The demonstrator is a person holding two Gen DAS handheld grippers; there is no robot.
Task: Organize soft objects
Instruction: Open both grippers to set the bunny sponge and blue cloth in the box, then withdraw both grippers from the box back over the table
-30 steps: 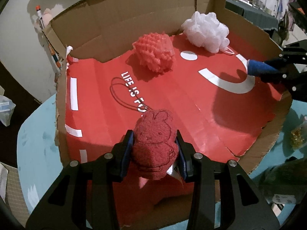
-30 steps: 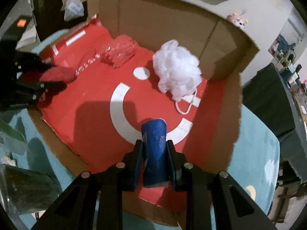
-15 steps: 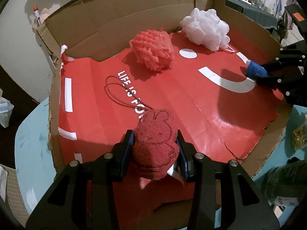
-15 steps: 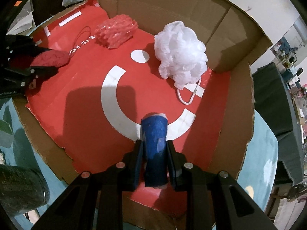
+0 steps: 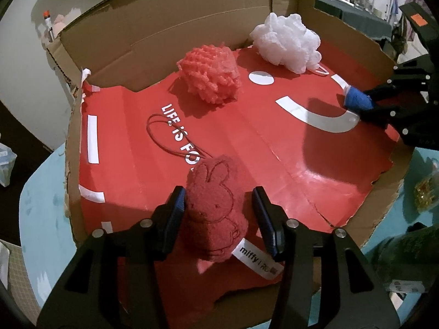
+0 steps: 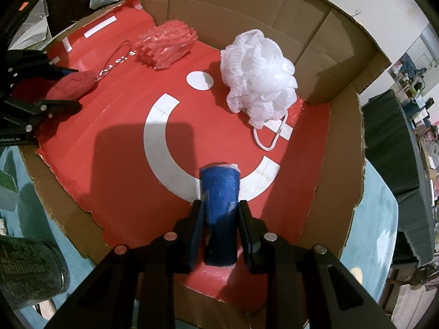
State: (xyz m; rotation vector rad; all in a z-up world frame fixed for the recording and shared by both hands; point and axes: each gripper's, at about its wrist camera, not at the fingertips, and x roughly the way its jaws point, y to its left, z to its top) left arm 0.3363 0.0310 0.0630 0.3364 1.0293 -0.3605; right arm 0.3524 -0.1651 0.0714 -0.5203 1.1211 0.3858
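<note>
Nearest in the left wrist view, the left gripper (image 5: 218, 211) is seen over the near edge of the cardboard box (image 5: 153, 35), pointed steeply down. Its jaws have just been opening: a red plush rabbit (image 5: 215, 213) lies between them on the red paper liner (image 5: 247, 150), with the left pad at or just beside its side and a clear gap shown at the right pad, so the toy is no longer clamped. A white label reading "miffy" (image 5: 256, 259) is stuck out from the toy's near right side. A thin red cord loop (image 5: 164, 134) is laid on the liner just beyond the toy, over the white printed lettering.

In the right wrist view, the right gripper (image 6: 219, 209) is held narrow over the box's near right edge, and a rolled blue cloth (image 6: 219, 205) is pinched between its pads, the roll's far end reaching over the white printed arc (image 6: 159, 142).

Farther in, toward the back wall of the box, a pink mesh sponge (image 5: 211, 75) is set near the middle, well apart from both grippers. A white mesh sponge (image 5: 288, 44) is placed in the far right corner, close to the cardboard wall, its white cord (image 6: 270, 134) trailing toward the near side. The box is carried on a light blue tabletop (image 5: 41, 219).
</note>
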